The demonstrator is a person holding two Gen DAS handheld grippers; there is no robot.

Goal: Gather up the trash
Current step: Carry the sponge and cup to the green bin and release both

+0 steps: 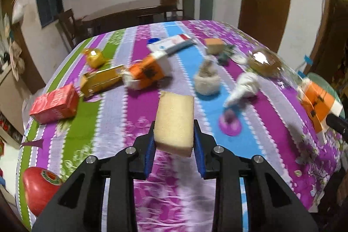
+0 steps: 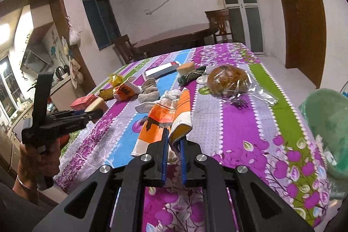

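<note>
My left gripper (image 1: 174, 126) is shut on a yellow sponge block (image 1: 176, 121), held above the striped tablecloth (image 1: 141, 199). The right wrist view shows that same gripper (image 2: 92, 115) at the left with the sponge (image 2: 96, 104) in it, held by a hand (image 2: 41, 162). My right gripper (image 2: 174, 136) is shut on a flattened orange and white carton (image 2: 165, 121), lifted off the table. This carton (image 1: 318, 108) also shows at the right edge of the left wrist view. A pale green bin (image 2: 326, 123) stands off the table's right side.
On the cloth lie a red box (image 1: 54, 104), a gold box (image 1: 102, 80), a gold wrapper (image 1: 94, 57), another orange carton (image 1: 145, 74), a white box (image 1: 171, 45), crumpled tissues (image 1: 206, 79), bagged bread (image 2: 228, 79), a purple cap (image 1: 230, 125) and an apple (image 1: 39, 186).
</note>
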